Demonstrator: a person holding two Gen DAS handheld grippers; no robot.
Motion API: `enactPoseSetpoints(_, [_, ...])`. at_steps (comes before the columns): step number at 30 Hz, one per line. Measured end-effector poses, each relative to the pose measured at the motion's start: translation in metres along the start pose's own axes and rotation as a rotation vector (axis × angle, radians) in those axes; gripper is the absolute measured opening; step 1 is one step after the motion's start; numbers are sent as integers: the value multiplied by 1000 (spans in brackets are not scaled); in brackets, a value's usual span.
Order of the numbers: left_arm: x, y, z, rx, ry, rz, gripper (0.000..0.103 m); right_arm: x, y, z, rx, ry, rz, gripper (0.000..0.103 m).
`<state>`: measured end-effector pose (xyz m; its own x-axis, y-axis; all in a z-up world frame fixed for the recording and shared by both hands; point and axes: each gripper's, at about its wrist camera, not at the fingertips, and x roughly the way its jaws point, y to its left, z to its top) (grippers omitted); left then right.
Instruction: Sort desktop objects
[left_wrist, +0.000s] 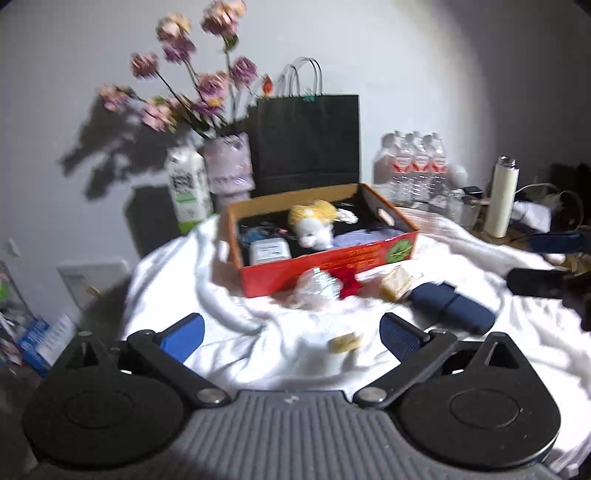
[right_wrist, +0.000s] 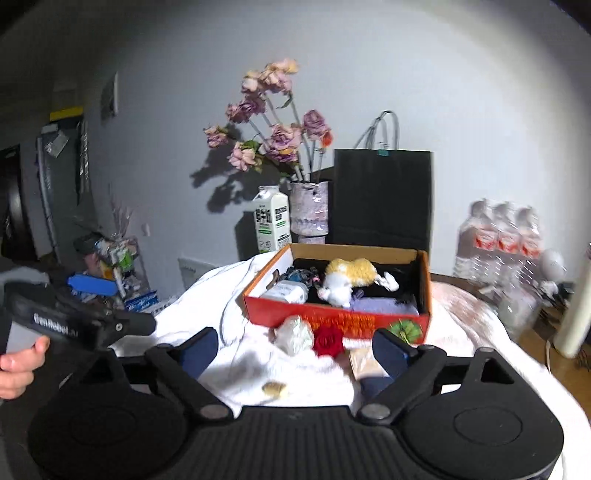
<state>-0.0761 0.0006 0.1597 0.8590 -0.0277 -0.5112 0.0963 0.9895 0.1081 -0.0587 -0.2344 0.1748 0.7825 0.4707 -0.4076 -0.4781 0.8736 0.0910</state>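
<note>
An open orange cardboard box (left_wrist: 334, 258) (right_wrist: 332, 317) sits on a white cloth and holds a plush toy (left_wrist: 314, 221) (right_wrist: 343, 282), a white charger (left_wrist: 269, 251) and other small items. In front of it lie a crumpled clear wrapper (left_wrist: 317, 286) (right_wrist: 293, 334), a red flower (left_wrist: 347, 280) (right_wrist: 328, 339), a yellowish packet (left_wrist: 397, 282) (right_wrist: 364, 363), a dark blue case (left_wrist: 452, 306) and a small yellow piece (left_wrist: 345, 341) (right_wrist: 274, 388). My left gripper (left_wrist: 291, 332) is open and empty, hovering short of these. My right gripper (right_wrist: 293, 350) is open and empty, near the wrapper and flower.
Behind the box stand a milk carton (left_wrist: 188, 188), a vase of pink flowers (left_wrist: 229, 166), a black paper bag (left_wrist: 306, 140) and a pack of water bottles (left_wrist: 413, 166). A white bottle (left_wrist: 502, 195) and cables are at the right. The left gripper body (right_wrist: 74, 321) shows at the left.
</note>
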Motion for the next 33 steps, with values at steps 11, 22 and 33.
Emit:
enactPoseSetpoints(11, [3,-11,-88,-132,46,-30,103,11,27,-117,-68,-44,-247,95])
enactPoseSetpoints(22, [79,-26,-66,-156,47,-117,94,38,-12,-114,90,13,-272,95])
enactPoseSetpoints(33, [202,-36,-46,-219,227,-181,51,117,-78,-93,107,142,-288,93])
